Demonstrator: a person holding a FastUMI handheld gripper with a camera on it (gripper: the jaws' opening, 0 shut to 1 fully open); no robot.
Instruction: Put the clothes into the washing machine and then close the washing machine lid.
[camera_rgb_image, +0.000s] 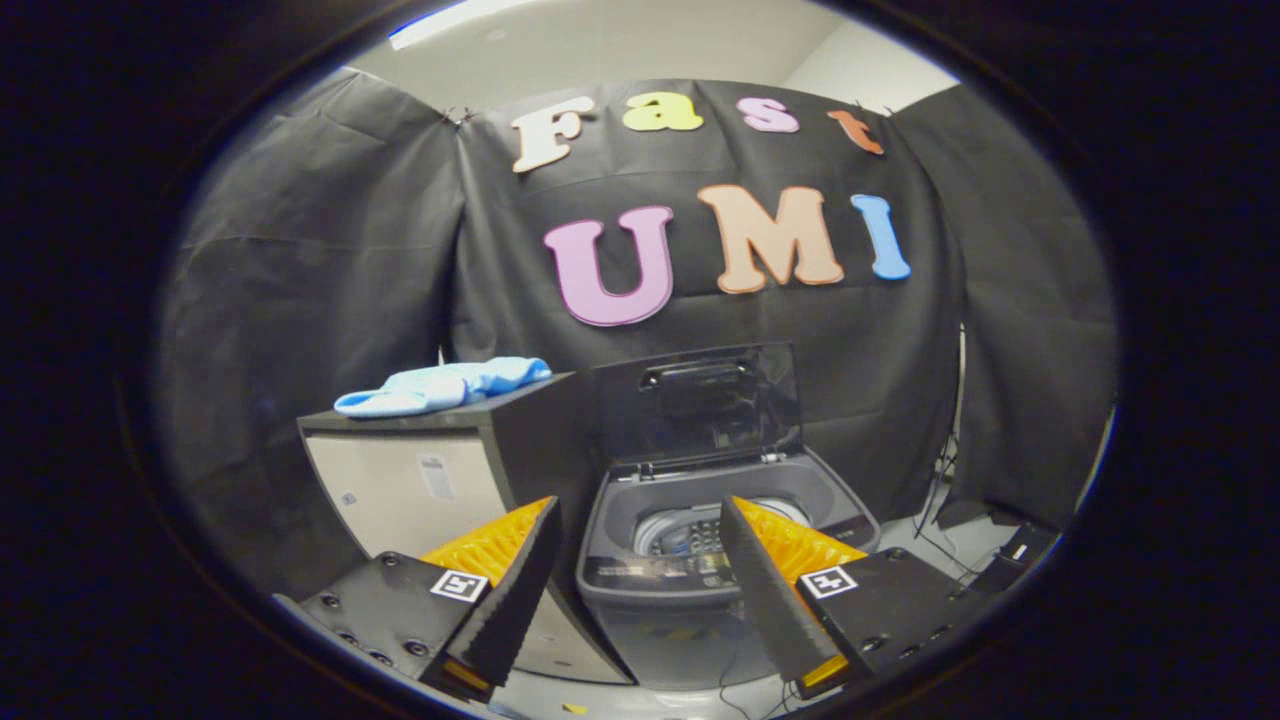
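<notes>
A light blue cloth (443, 386) lies crumpled on top of a dark cabinet (440, 470), up and to the left beyond my fingers. To the cabinet's right stands a grey top-loading washing machine (610, 560). Its dark lid (700, 400) is raised upright at the back, and the metal drum (685, 535) shows inside. My gripper (637, 510) is open, with nothing between its fingers. It hangs some way in front of the machine, whose opening shows in the gap between the fingers.
Black cloth walls close the booth behind and on both sides. Cables and a dark box (1010, 555) lie on the pale floor right of the machine. The cabinet's pale front panel (410, 490) faces me.
</notes>
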